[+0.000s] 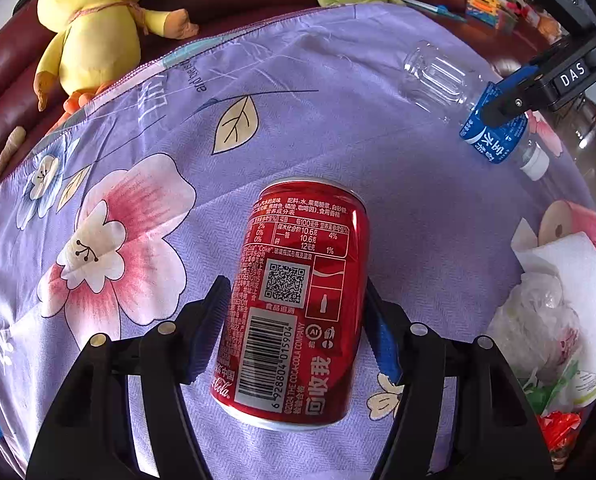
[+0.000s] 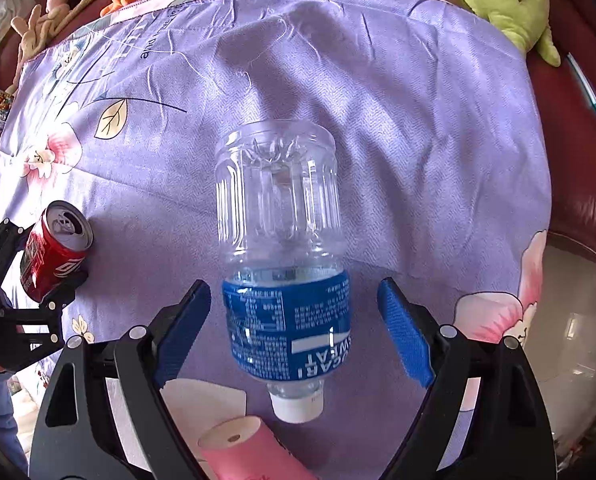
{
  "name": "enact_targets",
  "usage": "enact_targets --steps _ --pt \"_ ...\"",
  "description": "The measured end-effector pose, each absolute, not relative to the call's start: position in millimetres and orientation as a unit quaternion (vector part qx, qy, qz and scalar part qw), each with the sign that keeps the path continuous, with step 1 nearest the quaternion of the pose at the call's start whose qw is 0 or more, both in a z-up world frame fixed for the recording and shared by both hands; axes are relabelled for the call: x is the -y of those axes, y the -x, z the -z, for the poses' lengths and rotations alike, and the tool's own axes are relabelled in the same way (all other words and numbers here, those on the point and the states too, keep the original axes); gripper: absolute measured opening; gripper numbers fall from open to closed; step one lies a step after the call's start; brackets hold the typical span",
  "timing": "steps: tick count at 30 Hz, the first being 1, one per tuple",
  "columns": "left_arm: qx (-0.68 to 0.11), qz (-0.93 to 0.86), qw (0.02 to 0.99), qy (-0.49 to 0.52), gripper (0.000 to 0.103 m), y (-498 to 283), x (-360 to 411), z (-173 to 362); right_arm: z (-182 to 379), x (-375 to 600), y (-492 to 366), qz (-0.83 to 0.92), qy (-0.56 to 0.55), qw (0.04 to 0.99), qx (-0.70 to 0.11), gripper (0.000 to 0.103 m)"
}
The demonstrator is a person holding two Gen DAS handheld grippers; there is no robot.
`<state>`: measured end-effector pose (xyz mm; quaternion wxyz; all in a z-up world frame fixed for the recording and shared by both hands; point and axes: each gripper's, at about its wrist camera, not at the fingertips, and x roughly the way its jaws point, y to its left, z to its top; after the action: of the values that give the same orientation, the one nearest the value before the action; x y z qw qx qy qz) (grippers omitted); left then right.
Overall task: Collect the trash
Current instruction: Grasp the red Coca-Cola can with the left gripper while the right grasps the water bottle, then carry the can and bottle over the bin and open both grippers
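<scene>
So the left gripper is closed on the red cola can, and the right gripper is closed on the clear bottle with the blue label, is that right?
Not quite. The right gripper is open: in the right wrist view its blue pads stand clear of the clear bottle on both sides. The left gripper is indeed closed on the red cola can.

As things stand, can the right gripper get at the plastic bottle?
Probably yes: the right gripper stands open with the plastic bottle lying between its fingers, gaps on both sides, nothing blocking.
</scene>
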<state>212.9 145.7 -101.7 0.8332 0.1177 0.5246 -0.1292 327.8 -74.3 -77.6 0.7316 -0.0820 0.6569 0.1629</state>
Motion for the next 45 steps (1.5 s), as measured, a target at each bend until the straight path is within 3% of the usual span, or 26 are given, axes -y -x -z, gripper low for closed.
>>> enact_targets --steps 3,6,15,27,35,45 --pt "-0.526 0.126 0.833 -0.117 0.066 -216.1 -141.8 104.4 87.8 75.5 -332.4 -0.165 0.067 0.734 -0.655 0.081" --pt "-0.523 0.124 0.835 -0.118 0.062 -215.6 -136.4 104.0 90.1 77.6 -328.9 -0.156 0.072 0.742 -0.648 0.062" --pt "-0.504 0.089 0.852 -0.111 0.061 -196.3 -121.4 70.4 36.4 112.7 -299.3 -0.143 0.055 0.782 -0.605 0.062" --pt "-0.447 0.115 0.88 -0.112 0.061 -136.1 -51.4 -21.8 -31.6 207.7 -204.0 -0.139 -0.005 0.812 -0.566 0.062" --pt "-0.439 0.185 0.873 -0.103 0.061 -98.8 40.8 -40.5 -25.0 313.0 -132.5 -0.095 -0.06 0.821 -0.56 0.062" --pt "-0.464 0.262 0.837 -0.123 0.061 -76.6 186.3 -7.6 3.9 454.6 -61.3 -0.004 -0.147 0.825 -0.546 0.062"
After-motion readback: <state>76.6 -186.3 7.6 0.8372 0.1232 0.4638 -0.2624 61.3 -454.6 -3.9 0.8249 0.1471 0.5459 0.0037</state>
